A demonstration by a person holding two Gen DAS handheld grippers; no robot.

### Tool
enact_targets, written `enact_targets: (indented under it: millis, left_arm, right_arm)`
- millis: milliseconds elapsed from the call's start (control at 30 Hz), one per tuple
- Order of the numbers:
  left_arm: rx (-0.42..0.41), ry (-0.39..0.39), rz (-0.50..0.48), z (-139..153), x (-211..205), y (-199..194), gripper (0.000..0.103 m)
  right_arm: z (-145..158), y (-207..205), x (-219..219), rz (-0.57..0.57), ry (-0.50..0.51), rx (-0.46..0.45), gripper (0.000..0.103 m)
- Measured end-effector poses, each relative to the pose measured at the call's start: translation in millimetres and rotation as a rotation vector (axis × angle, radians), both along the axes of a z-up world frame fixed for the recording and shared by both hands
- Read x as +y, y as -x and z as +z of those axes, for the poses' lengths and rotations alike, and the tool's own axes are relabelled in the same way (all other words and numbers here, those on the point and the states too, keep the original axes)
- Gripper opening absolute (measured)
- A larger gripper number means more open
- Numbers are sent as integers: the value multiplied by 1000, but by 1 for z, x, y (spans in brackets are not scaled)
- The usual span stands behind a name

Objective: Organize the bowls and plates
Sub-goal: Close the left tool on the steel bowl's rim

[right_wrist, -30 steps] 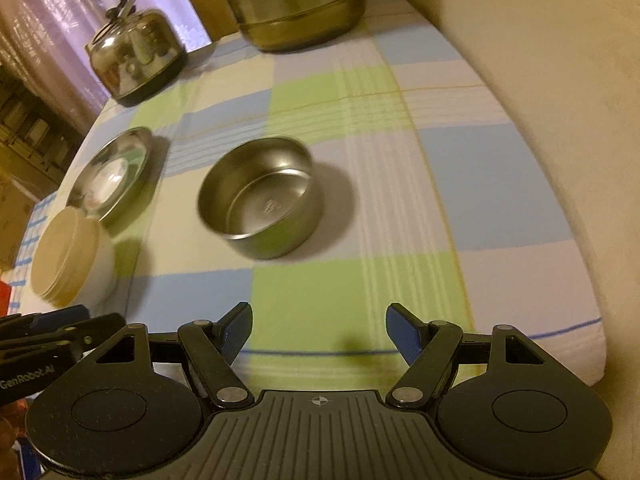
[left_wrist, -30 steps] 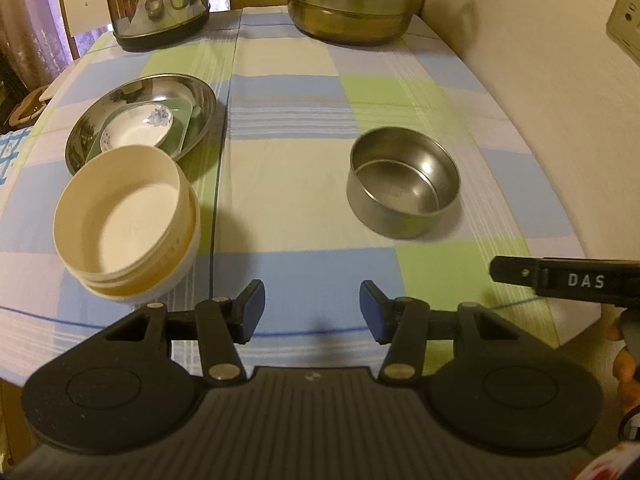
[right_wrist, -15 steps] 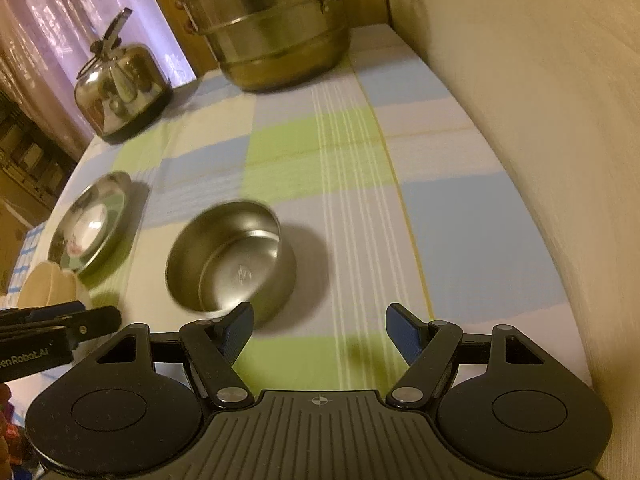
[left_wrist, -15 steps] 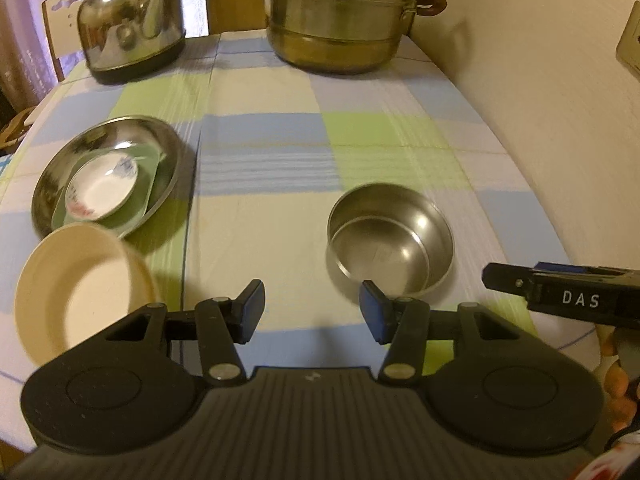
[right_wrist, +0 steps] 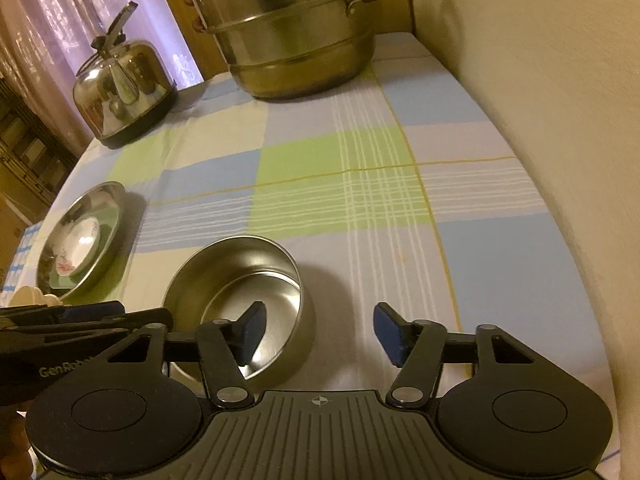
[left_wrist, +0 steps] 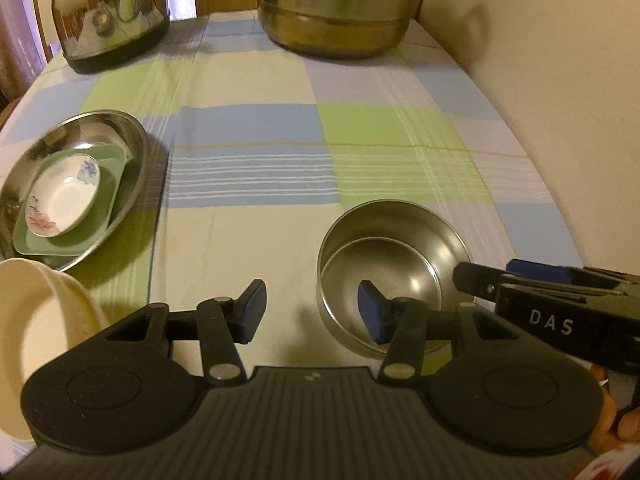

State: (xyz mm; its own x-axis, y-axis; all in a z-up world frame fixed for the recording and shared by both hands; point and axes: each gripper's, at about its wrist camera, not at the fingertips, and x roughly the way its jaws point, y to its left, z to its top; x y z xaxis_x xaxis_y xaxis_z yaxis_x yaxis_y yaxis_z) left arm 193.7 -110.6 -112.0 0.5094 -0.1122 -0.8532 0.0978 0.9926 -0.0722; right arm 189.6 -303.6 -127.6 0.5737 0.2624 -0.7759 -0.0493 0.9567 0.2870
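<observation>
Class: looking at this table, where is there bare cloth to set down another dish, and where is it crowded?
Free: the cloth between the steel plate and the wall, bordered behind by the steamer pot and in front by the steel bowl. Crowded: the left edge, where the plate stack meets the cream bowl.

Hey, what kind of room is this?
Probably a home dining or kitchen area: a checked tablecloth covers the table, with a steel kettle and a stacked steamer pot at the far end.

Wall crowds right; cloth centre open.
</observation>
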Motion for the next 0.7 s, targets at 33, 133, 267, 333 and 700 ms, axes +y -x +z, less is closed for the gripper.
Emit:
enact_targets:
  millis: [33, 133, 267, 333, 700]
  left_arm:
    - [5, -1, 0, -2, -1, -2, 43]
    - [12, -4, -1, -6, -2, -7, 40]
    - [19, 1, -5, -10, -3, -12, 36]
    - [24, 2, -9, -12, -3, -15, 32]
    - [48, 34, -45, -18, -3, -17, 9]
  right_arm:
    - [-2, -2, 1, 1, -2, 4, 54]
    - [-6, -7, 4, 4, -1, 15, 49]
    - [-9, -12, 6, 3, -5, 27, 38]
    - [-11, -13, 7, 1, -3, 32, 34]
    - [-11, -12, 13, 17, -4, 32, 8]
